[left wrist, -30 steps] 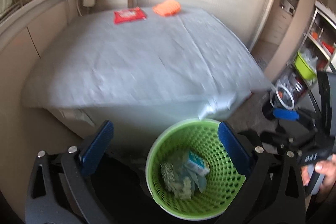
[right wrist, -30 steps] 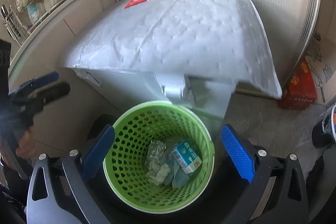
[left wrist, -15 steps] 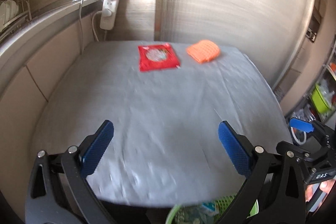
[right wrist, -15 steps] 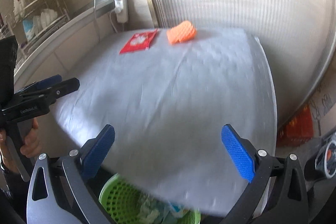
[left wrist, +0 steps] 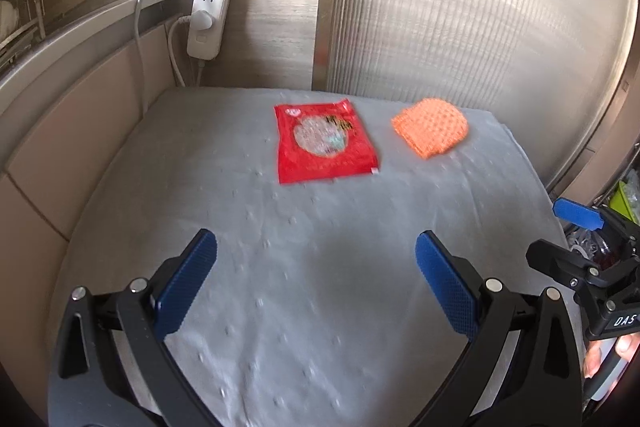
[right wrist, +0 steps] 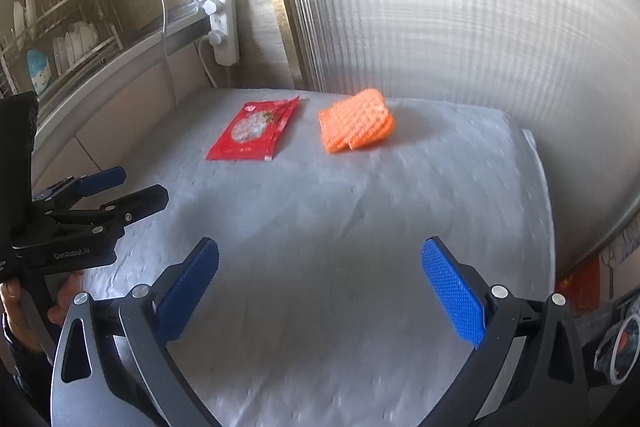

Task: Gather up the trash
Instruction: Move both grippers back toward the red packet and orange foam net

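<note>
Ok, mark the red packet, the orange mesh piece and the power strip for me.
red packet (left wrist: 325, 141), left wrist view, on its clear window.
orange mesh piece (right wrist: 356, 119), right wrist view, middle of its top face.
power strip (left wrist: 211, 7), left wrist view, mid-body between plugs.

Your left gripper (left wrist: 316, 271) hangs wide open over the grey cloth (left wrist: 280, 307); beyond it lie a red wrapper (left wrist: 325, 146) and an orange sponge (left wrist: 431, 127).

A grey dimpled cover drapes the counter (left wrist: 320, 287). At its twelve o'clock edge lies a flat red wrapper (left wrist: 325, 146), and just beside it toward two o'clock rests a folded orange cloth (left wrist: 431, 126), apart.
</note>
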Available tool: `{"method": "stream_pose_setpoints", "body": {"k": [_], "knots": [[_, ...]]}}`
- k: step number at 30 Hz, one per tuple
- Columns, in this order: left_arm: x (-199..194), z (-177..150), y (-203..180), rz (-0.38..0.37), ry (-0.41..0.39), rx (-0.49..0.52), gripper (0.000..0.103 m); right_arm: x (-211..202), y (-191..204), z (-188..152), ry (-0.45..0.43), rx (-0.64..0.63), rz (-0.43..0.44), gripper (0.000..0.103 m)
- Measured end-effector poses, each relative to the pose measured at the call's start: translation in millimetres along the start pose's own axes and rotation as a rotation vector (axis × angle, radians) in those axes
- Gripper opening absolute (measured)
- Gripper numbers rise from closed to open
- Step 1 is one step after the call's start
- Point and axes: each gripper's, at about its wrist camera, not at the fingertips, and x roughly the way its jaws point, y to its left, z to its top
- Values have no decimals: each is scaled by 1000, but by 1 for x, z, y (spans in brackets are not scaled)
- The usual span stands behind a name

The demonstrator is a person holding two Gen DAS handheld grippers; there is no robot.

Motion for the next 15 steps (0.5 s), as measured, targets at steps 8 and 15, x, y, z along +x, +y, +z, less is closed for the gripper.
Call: {"method": "stream_pose_setpoints", "body": {"k": [8, 15], "knots": [[39, 46, 10, -27, 24, -48, 95, 57, -7, 59, 46, -28, 13, 101], [75, 72, 7, -15, 54, -23, 95, 102, -18, 92, 93, -4, -25, 101]]}}
